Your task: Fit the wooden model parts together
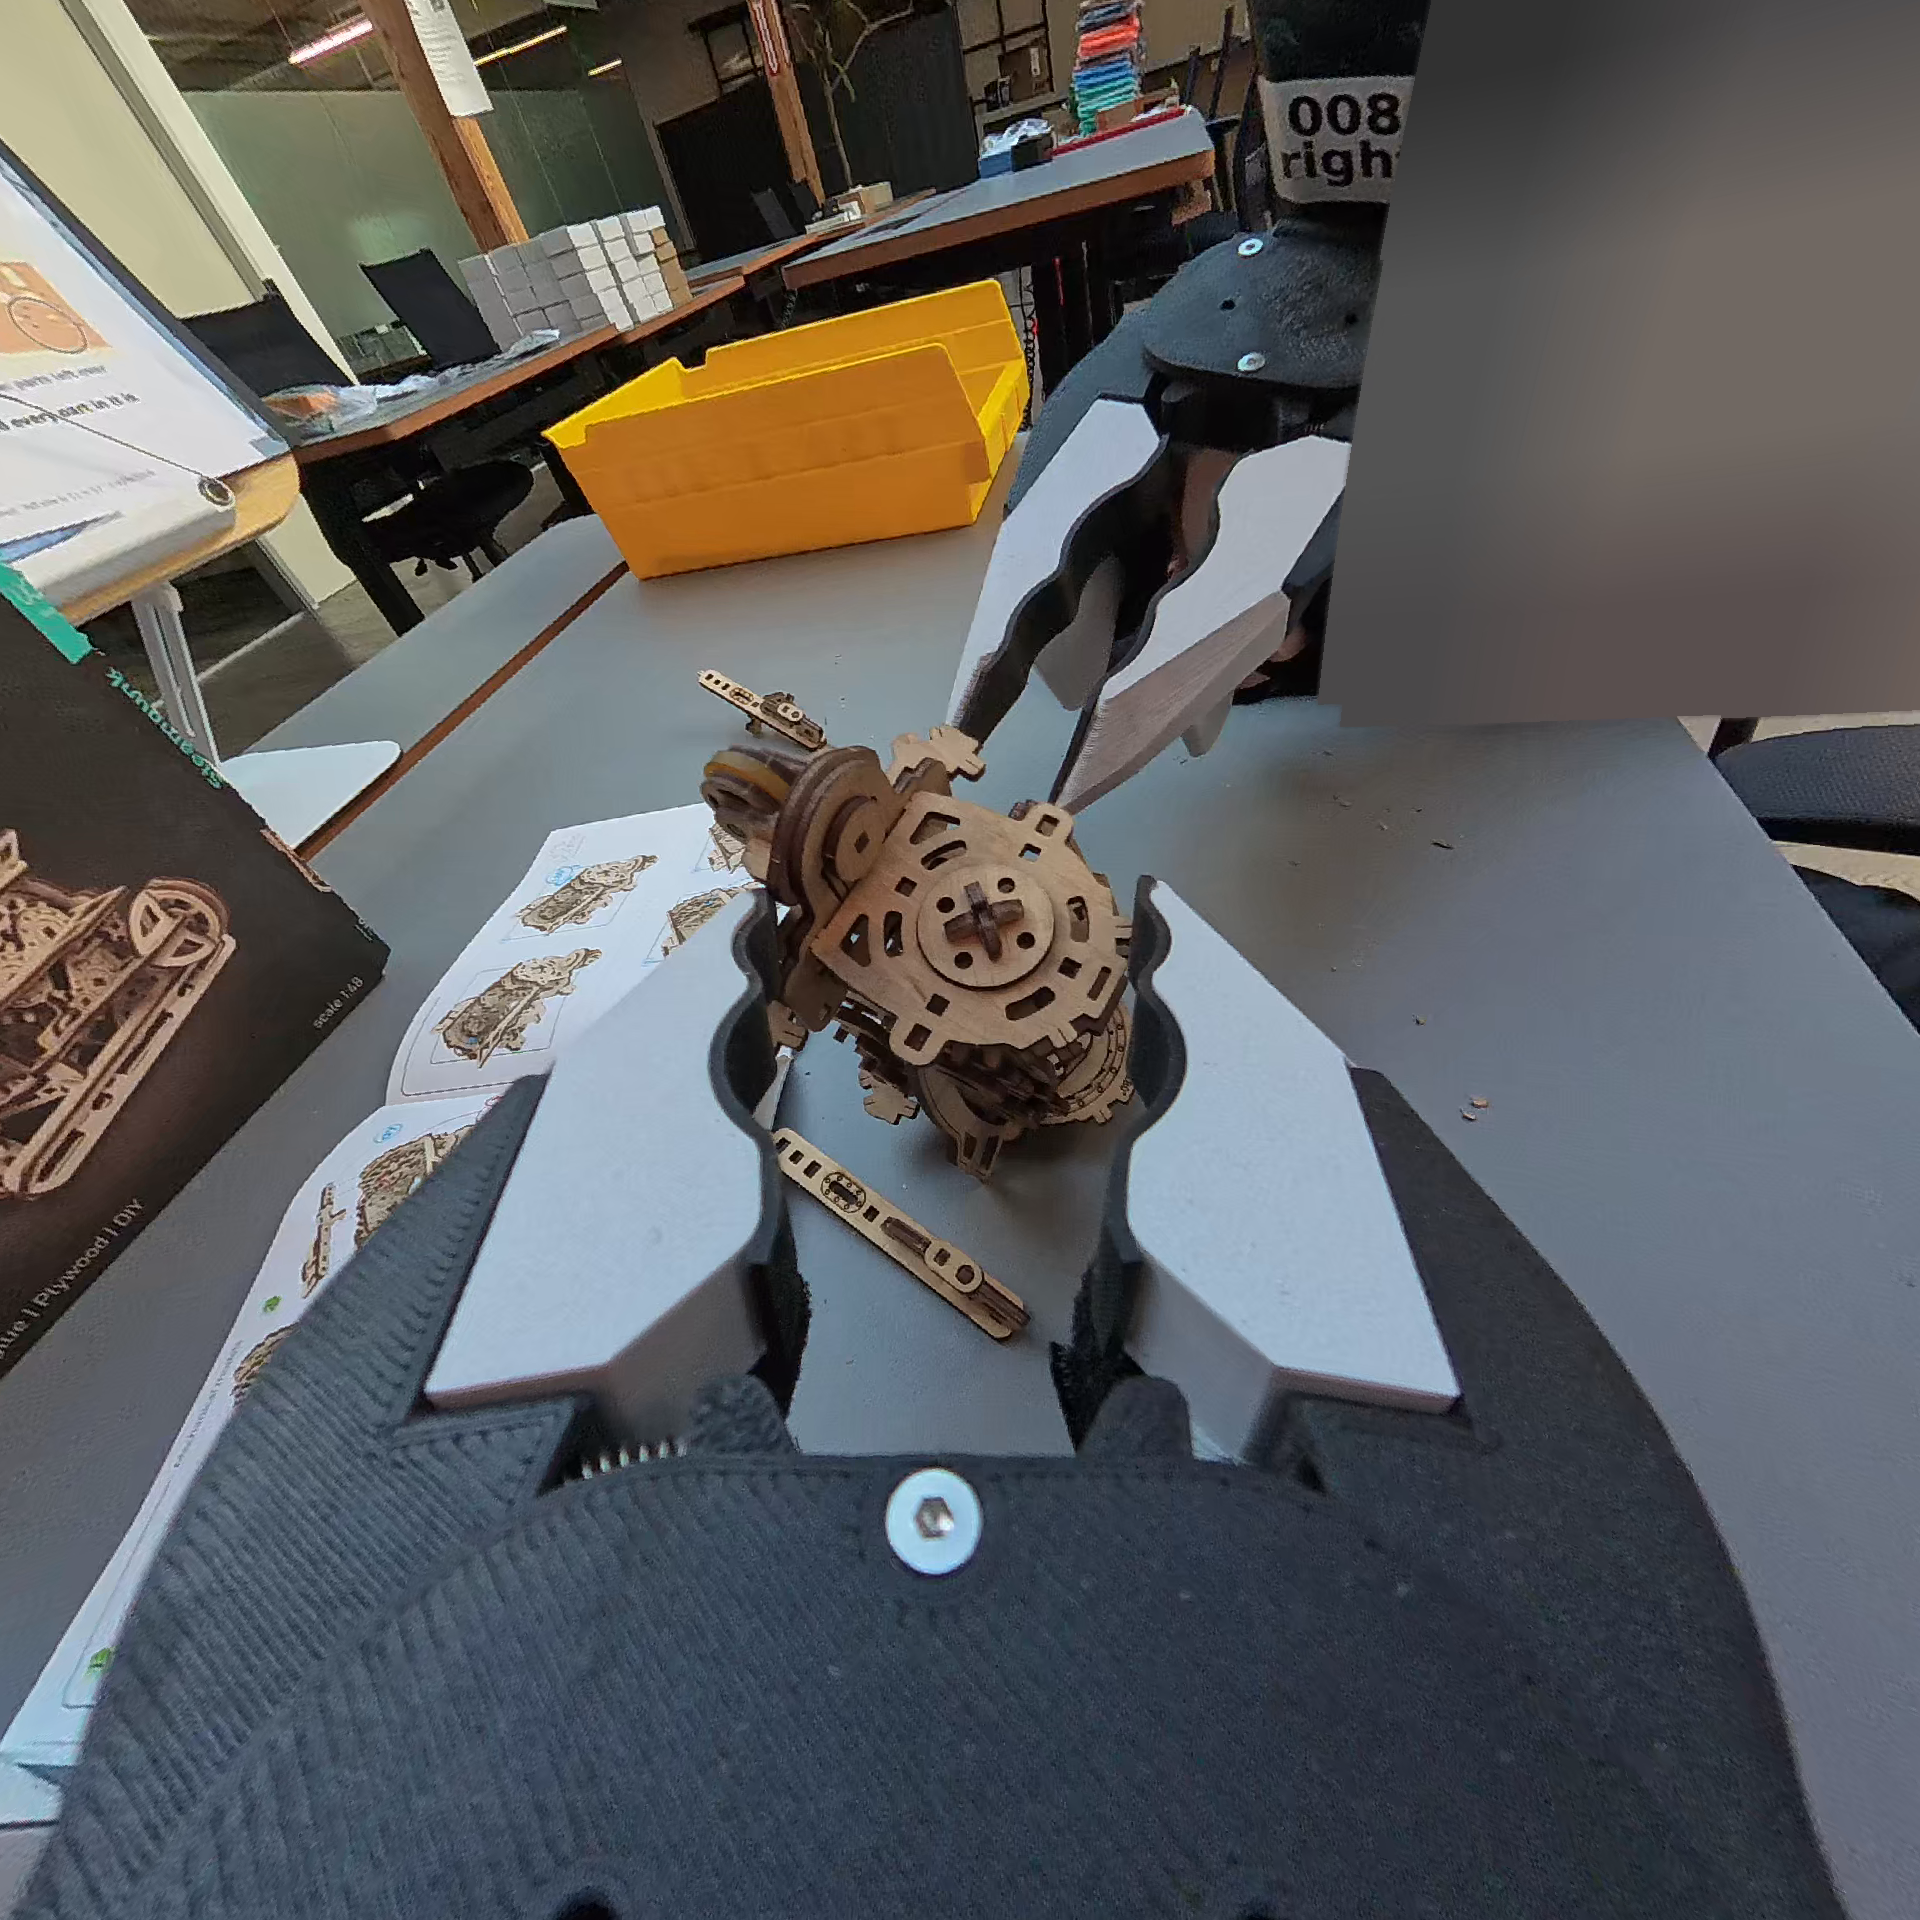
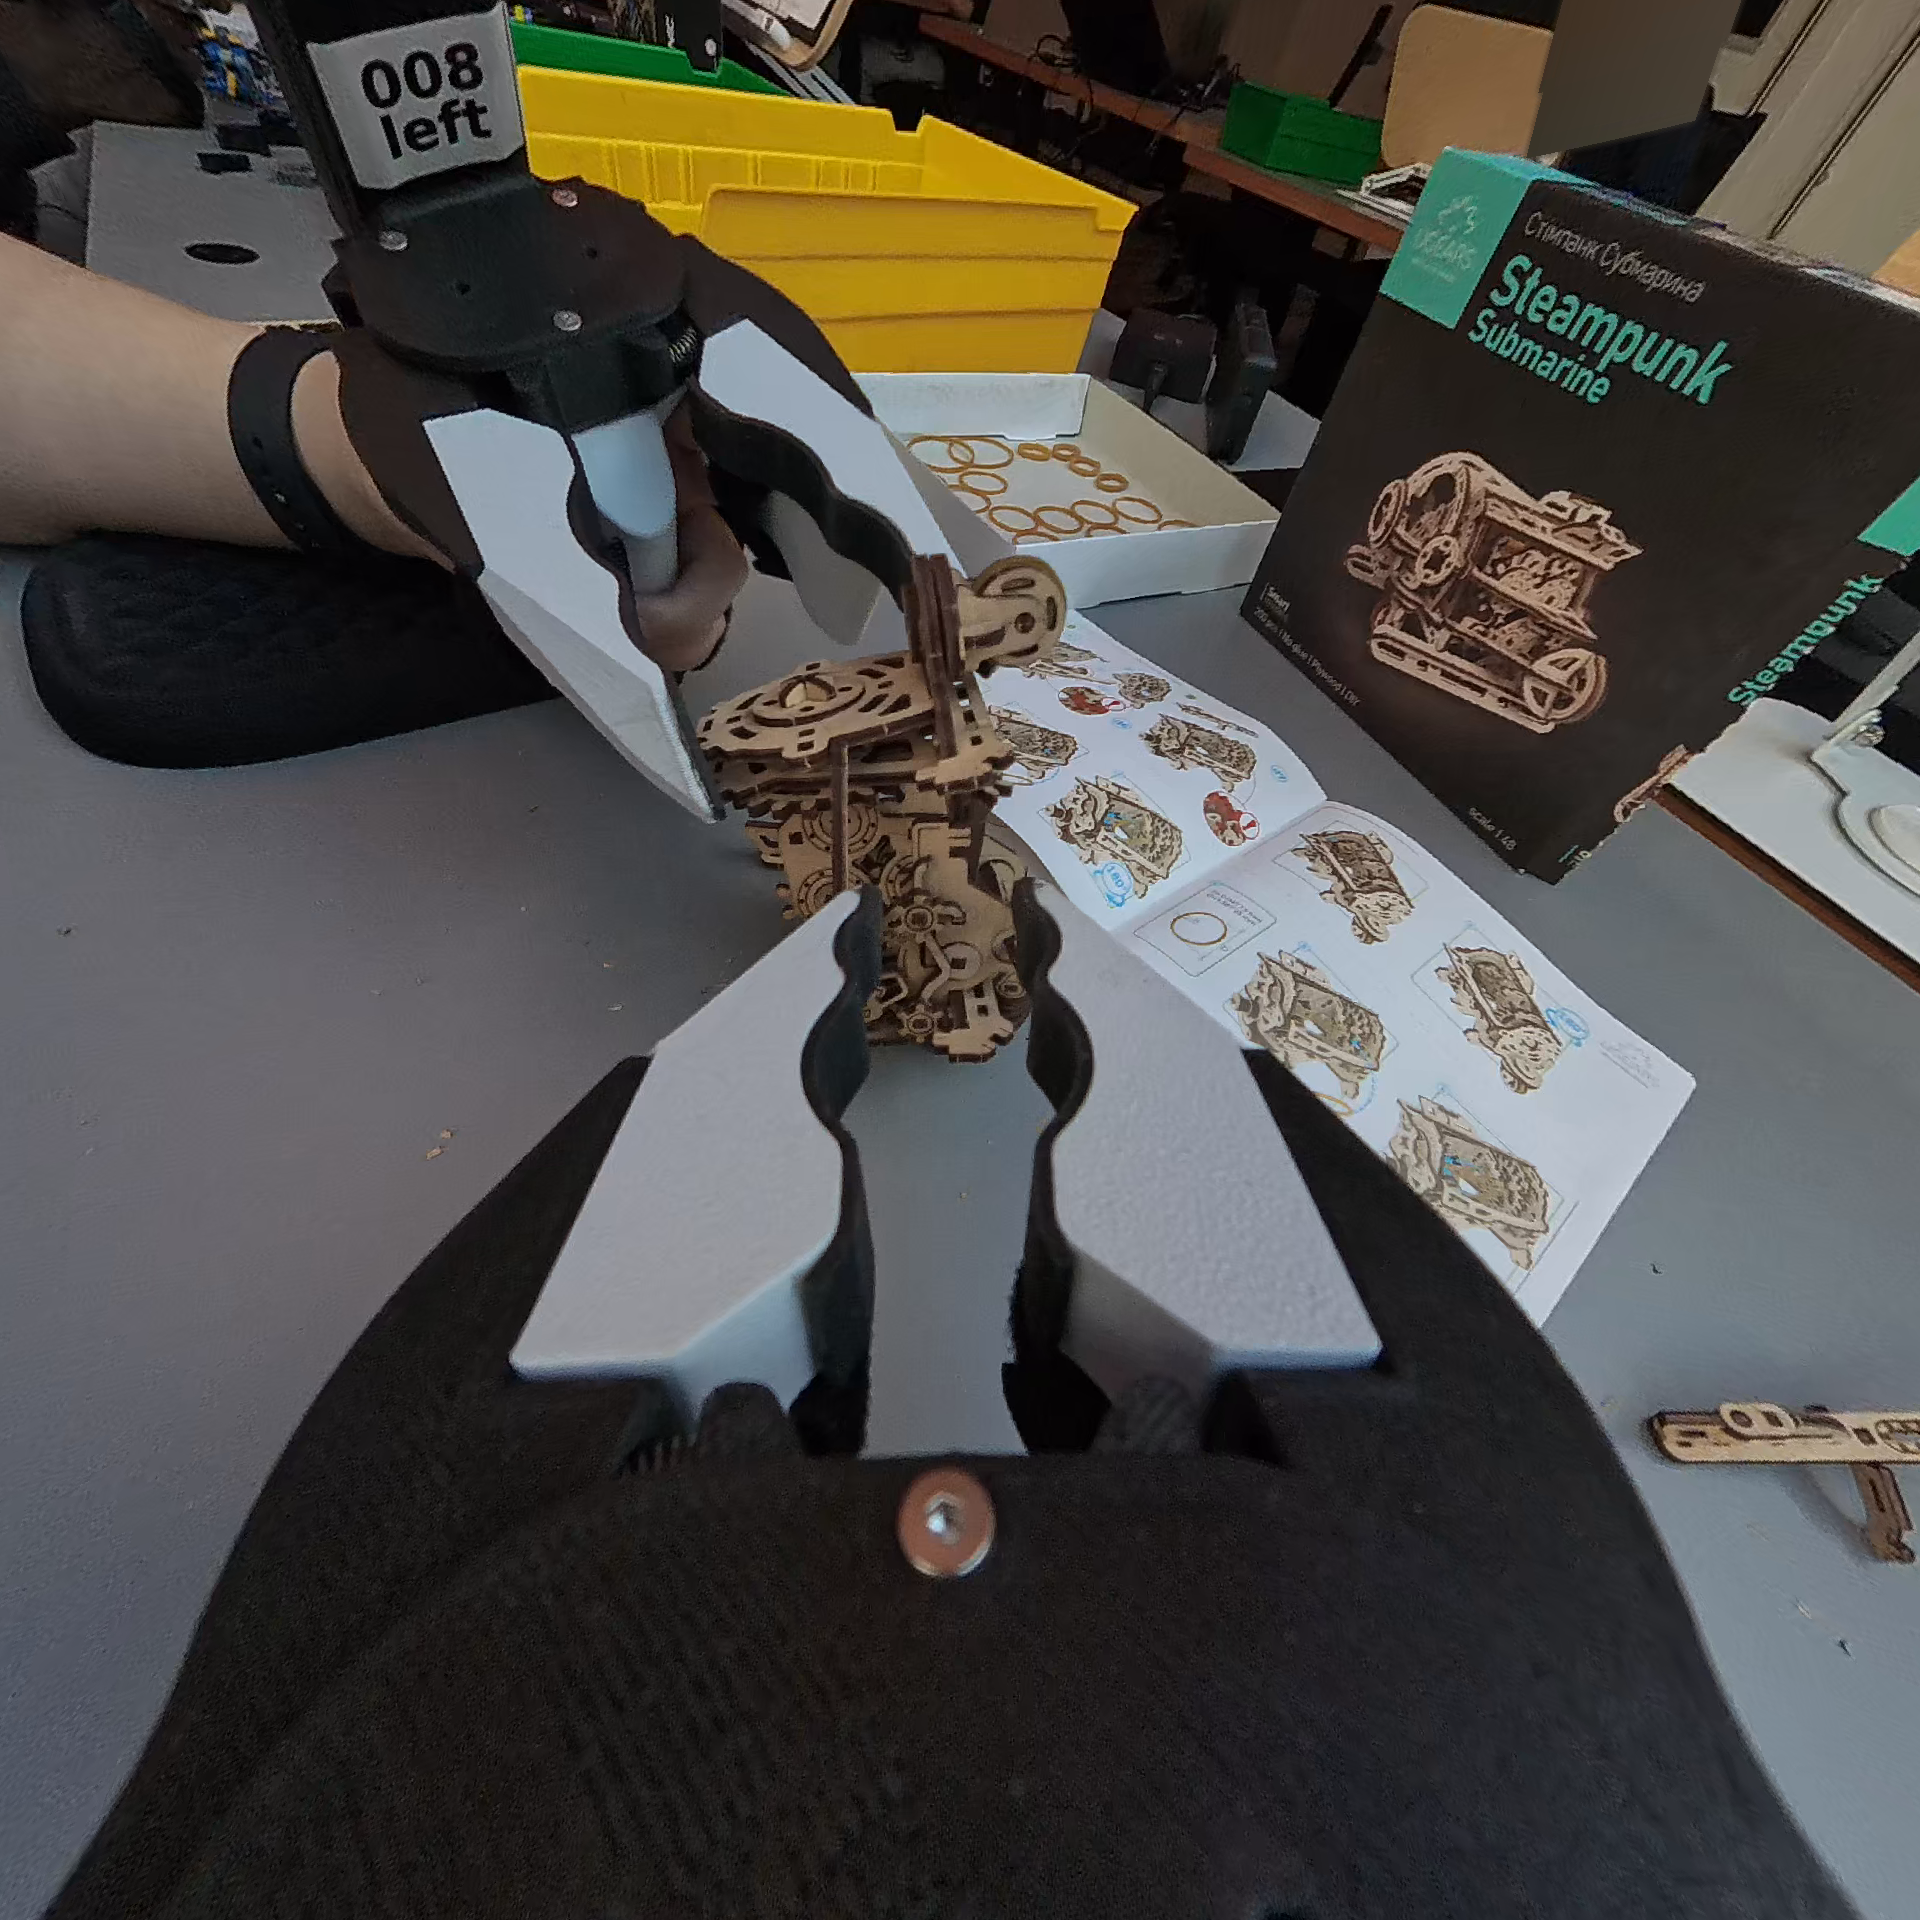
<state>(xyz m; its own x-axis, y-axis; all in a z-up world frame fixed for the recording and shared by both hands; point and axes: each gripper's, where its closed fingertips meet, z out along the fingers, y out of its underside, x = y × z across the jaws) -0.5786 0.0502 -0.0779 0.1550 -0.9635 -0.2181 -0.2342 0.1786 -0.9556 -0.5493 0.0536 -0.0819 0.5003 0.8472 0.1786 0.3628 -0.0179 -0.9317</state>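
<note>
Two grippers meet at one wooden model (image 1: 961,966) standing on the grey bench (image 1: 1507,987). The left gripper (image 1: 951,914) has its jaws spread wide to either side of the model's upper part, pads at or just beside its edges; whether they press on it I cannot tell. The right gripper (image 2: 940,914) has its jaws partly open around the model's lower geared section; contact there is equally unclear.

Only the left wrist view shows a loose slotted wooden strip (image 1: 899,1231) lying flat between that gripper's fingers, and a second small wooden piece (image 1: 764,710) beyond the model. Only the right wrist view shows a shallow white tray of rubber bands (image 2: 1070,488), a black padded rest (image 2: 260,649) under the person's forearm, and another wooden piece (image 2: 1787,1439) near the frame's right edge.

Bare bench lies open on the side of the model away from the instruction booklet (image 2: 1351,966), speckled with a few wood crumbs. On the booklet side, the open pages reach right up to the model's base, and the black kit box (image 2: 1600,520) stands upright just past them. A yellow bin (image 1: 800,436) sits farther back, well apart from the model. The bench's edge runs behind the booklet in the left wrist view.
</note>
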